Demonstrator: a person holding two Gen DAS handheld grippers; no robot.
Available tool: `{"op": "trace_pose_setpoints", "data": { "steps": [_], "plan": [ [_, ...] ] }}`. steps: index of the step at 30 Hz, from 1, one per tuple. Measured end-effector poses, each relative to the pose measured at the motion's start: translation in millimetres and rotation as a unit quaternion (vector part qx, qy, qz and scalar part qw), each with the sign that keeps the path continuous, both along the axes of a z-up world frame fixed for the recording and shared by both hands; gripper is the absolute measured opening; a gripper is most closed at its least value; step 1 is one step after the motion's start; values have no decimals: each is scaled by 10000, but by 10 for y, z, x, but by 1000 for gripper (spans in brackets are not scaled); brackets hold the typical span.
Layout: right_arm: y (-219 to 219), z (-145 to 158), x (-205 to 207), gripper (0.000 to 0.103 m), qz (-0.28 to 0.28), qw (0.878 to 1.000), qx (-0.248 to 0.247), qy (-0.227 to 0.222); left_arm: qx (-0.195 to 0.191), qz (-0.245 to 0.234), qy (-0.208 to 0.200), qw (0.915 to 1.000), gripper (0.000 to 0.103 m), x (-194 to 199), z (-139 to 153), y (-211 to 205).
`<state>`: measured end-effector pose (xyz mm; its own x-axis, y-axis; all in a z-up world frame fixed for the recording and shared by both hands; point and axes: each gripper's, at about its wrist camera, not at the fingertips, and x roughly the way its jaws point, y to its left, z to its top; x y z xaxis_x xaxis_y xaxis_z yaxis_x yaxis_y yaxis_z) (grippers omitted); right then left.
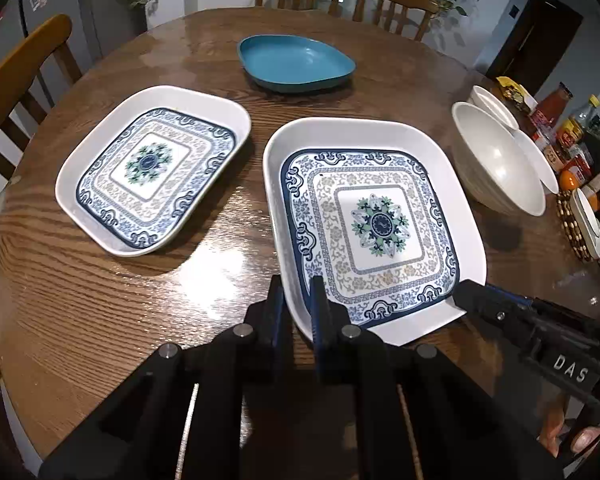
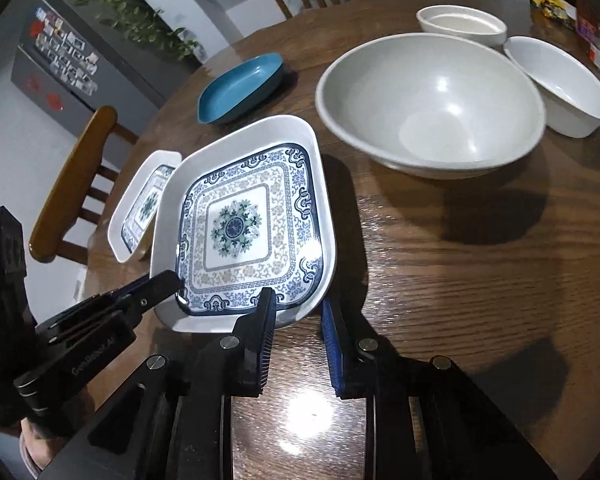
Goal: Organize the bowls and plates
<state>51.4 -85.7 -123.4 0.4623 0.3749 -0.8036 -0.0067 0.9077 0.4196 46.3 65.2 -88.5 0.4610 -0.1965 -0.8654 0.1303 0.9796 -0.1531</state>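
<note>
The left gripper (image 1: 298, 300) holds the near patterned plate (image 1: 374, 220) by its near-left rim, one finger outside the rim and one inside, both pressed on it. In the right wrist view this plate (image 2: 244, 232) seems a little raised at its near side, with a dark shadow on the table (image 2: 440, 280) beside it. The right gripper (image 2: 298, 336) is at the near-right corner of the same plate; its fingers stand apart, and the left finger (image 2: 262, 320) lies over the rim while the blue-padded right finger is beside the plate, over the wood. I cannot tell if this gripper touches the plate.

A second patterned plate (image 1: 152, 172) lies flat on the table to the left, apart from the first. A blue dish (image 1: 296, 62) is farther back, near the middle. At the right stands a large white bowl (image 2: 430, 106), with two smaller white bowls (image 2: 560, 84) behind it, close together
</note>
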Motion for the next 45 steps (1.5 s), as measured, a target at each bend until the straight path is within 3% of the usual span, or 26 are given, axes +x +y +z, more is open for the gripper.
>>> {"op": "trace_pose_setpoints", "data": {
  "steps": [10,13,15,21,25,29,37,43,45],
  "plan": [
    [90,-19,57,28,19,9998,-195,-78,-107,197,32,9997,16,162,-79,32],
    [104,-30,48,30,57,9995,-305,-40,-239,197,-75,9995,33,123,-29,71],
    [92,27,-1,37,53,9990,-418,-128,-315,269,-221,9989,52,50,61,147],
    [153,377,-120,46,246,9954,-534,-758,-380,627,-902,9932,72,-76,428,514],
    [408,503,-20,50,733,9930,-322,-869,-375,1211,-968,9872,73,1,471,917],
    [677,574,248,50,966,9906,-272,-932,-208,1603,-733,9841,73,108,363,1189],
    [1129,443,993,50,1084,9894,-610,-744,-346,1849,-357,9815,69,270,111,1450],
    [1326,184,1444,50,1049,9903,-794,-439,-548,1843,-107,9813,47,432,-10,1459],
    [1346,113,1517,43,1085,9908,-735,-325,-579,1844,-41,9811,37,473,-51,1465]
  ]
}}
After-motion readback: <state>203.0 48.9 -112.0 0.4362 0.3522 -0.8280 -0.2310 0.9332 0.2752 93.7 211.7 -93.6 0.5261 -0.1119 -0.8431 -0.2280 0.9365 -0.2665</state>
